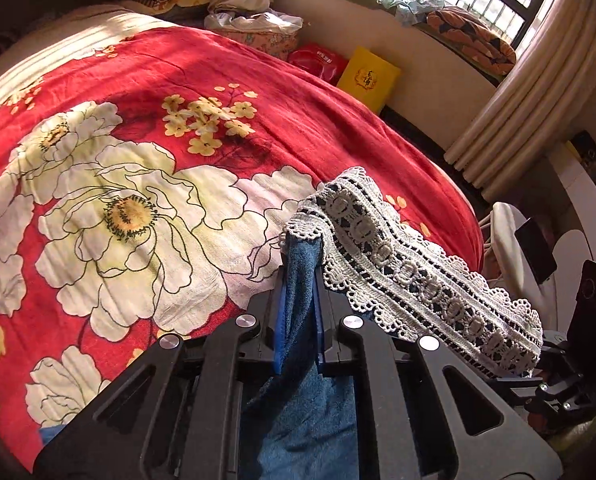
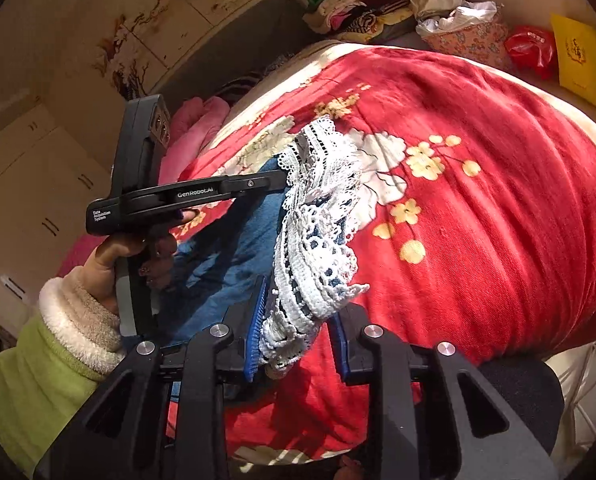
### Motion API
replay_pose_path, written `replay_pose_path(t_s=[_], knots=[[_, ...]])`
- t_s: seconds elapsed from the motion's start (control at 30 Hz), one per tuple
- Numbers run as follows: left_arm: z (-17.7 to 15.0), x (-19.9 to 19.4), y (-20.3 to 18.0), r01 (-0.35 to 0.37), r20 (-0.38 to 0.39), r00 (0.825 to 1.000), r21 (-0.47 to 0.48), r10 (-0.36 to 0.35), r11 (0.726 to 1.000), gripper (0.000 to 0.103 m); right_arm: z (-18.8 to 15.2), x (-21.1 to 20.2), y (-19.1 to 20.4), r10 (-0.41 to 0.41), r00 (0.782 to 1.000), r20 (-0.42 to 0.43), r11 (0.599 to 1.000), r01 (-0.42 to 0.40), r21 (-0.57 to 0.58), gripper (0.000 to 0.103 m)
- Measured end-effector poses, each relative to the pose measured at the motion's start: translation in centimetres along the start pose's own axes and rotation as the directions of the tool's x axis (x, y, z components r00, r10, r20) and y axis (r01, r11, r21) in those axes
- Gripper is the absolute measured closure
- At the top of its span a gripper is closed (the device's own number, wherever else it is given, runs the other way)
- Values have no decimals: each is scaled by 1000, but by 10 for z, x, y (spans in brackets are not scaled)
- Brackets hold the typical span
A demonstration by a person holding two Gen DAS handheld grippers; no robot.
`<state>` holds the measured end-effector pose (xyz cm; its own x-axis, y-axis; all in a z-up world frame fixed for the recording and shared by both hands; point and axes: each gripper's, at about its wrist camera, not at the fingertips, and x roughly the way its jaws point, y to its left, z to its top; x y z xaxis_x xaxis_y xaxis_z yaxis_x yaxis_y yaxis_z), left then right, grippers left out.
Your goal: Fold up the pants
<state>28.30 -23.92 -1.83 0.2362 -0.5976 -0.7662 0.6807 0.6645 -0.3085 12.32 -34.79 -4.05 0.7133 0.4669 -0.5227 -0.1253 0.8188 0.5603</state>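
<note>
The pants [image 1: 418, 276] are blue cloth with a wide white crochet lace hem, raised over a bed with a red floral blanket [image 1: 138, 160]. In the left wrist view my left gripper [image 1: 301, 246] is shut on one corner, blue cloth hanging between its blue pads. From there the lace band runs down to the right gripper [image 1: 546, 368]. In the right wrist view my right gripper [image 2: 298, 320] is shut on bunched lace [image 2: 314, 264]; blue pants cloth [image 2: 234, 248] sags to its left. The left gripper [image 2: 286, 180], held by a hand in a green sleeve [image 2: 38, 360], pinches the far lace end.
A yellow box [image 1: 368, 76] and a red bag [image 1: 318, 60] lean on the wall beyond the bed. Piled clothes [image 2: 358, 12] lie at the bed's head. A pleated curtain [image 1: 518, 120] hangs at the right under the window. A white rack [image 1: 506, 236] stands beside the bed's corner.
</note>
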Motion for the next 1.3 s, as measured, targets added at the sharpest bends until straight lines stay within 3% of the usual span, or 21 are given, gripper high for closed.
replay_pose_path(t_s=[0.27, 0.47, 0.53, 0.6, 0.7, 0.8, 0.83, 0.97, 1.03, 1.13, 1.23, 1.3], knots=[[-33, -78, 42, 31, 152, 988, -95, -16, 995, 98, -2, 21, 96, 63, 997, -36, 964, -70, -257, 76], [-84, -91, 88, 15, 158, 987, -243, 24, 970, 95, -41, 78, 143, 7, 985, -171, 911, -77, -404, 76], [-102, -94, 106, 13, 160, 986, -316, 40, 949, 83, -58, 95, 156, -16, 977, -214, 890, -83, -448, 76], [-120, -104, 123, 43, 188, 981, -400, 37, 915, 59, -72, 105, 167, -34, 972, -234, 864, -89, -495, 76], [-142, -122, 140, 108, 237, 971, -497, 15, 861, 47, -93, 116, 186, -63, 964, -258, 811, -102, -577, 73], [-159, -141, 145, 181, 300, 954, -528, -17, 830, 41, -112, 126, 196, -100, 957, -271, 761, -102, -641, 71], [-164, -147, 146, 215, 329, 944, -536, -32, 816, 38, -115, 127, 197, -98, 954, -282, 757, -113, -644, 66], [-179, -164, 148, 305, 405, 911, -547, -72, 780, 27, -123, 127, 202, -54, 947, -318, 749, -172, -640, 51], [-182, -163, 147, 318, 411, 908, -550, -81, 772, 26, -121, 123, 201, -29, 944, -329, 761, -193, -619, 48], [-185, -161, 147, 349, 425, 900, -558, -103, 752, 26, -101, 111, 188, 51, 942, -331, 813, -231, -534, 46], [-188, -169, 149, 445, 500, 852, -540, -154, 714, 21, -72, 90, 170, 119, 956, -268, 868, -231, -439, 37], [-187, -172, 147, 451, 504, 849, -535, -159, 715, 19, -44, 83, 148, 130, 970, -206, 903, -202, -380, 34]])
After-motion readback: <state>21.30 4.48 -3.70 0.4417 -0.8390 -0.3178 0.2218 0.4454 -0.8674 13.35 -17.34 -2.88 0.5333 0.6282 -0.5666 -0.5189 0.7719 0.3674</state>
